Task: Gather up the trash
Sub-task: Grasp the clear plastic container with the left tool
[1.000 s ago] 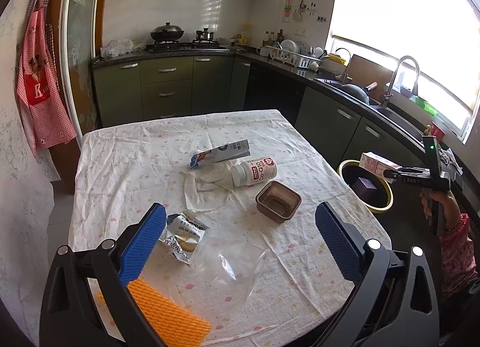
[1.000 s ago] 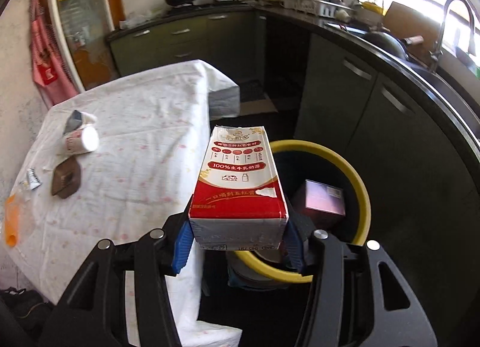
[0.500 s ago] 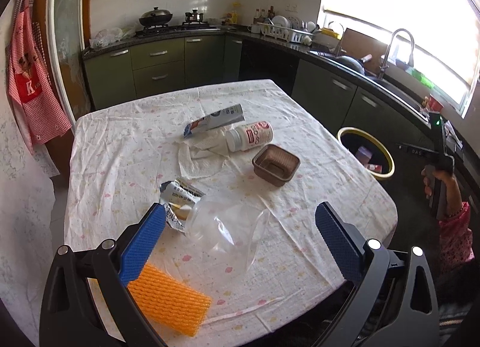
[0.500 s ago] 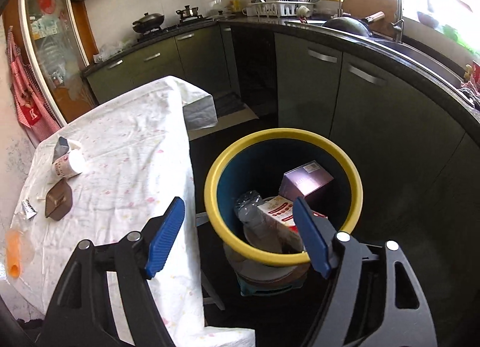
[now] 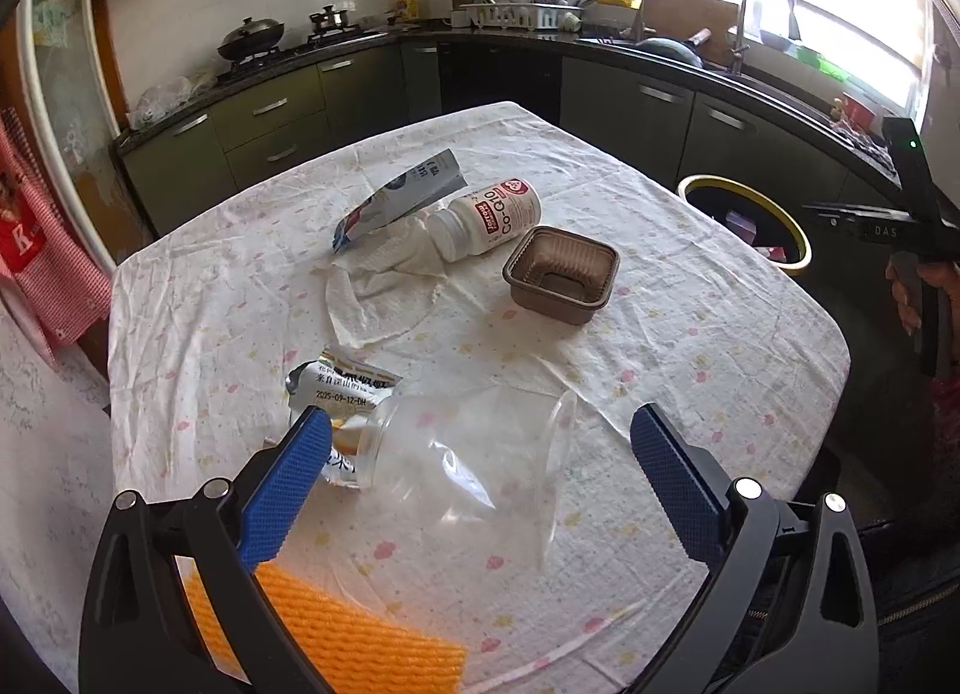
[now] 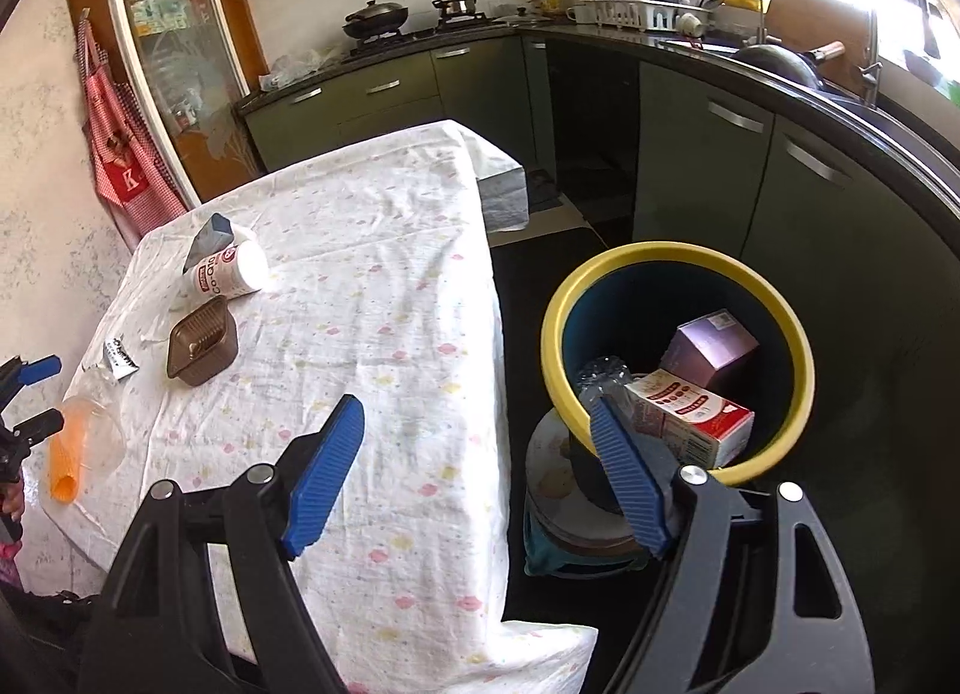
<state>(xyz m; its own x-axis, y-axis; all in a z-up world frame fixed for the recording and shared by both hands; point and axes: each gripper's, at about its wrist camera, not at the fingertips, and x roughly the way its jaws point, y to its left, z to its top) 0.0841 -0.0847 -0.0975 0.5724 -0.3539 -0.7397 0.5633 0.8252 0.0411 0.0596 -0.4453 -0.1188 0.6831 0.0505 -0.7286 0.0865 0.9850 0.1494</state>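
My left gripper (image 5: 480, 472) is open over the near table edge, its jaws either side of a clear plastic cup (image 5: 474, 454) lying on its side. Near it lie a foil wrapper (image 5: 336, 388), an orange foam net (image 5: 336, 634), a crumpled tissue (image 5: 378, 286), a brown tray (image 5: 561, 274), a white bottle (image 5: 489, 217) and a blue-grey pouch (image 5: 402, 199). My right gripper (image 6: 480, 472) is open and empty beside the yellow-rimmed bin (image 6: 678, 256). In the bin lie a red-and-white milk carton (image 6: 690, 415), a purple box (image 6: 708, 346) and a crushed bottle (image 6: 600, 376).
The table (image 6: 390, 286) has a floral cloth hanging over its edges. The bin (image 5: 798, 232) stands on the floor right of the table, in front of green cabinets (image 6: 720, 166). A sink counter (image 5: 750, 76) runs behind. A red apron (image 6: 120, 154) hangs at left.
My right gripper opened and dropped the milk carton into the bin, then swung left toward the table. My left gripper moved forward over the clear cup.
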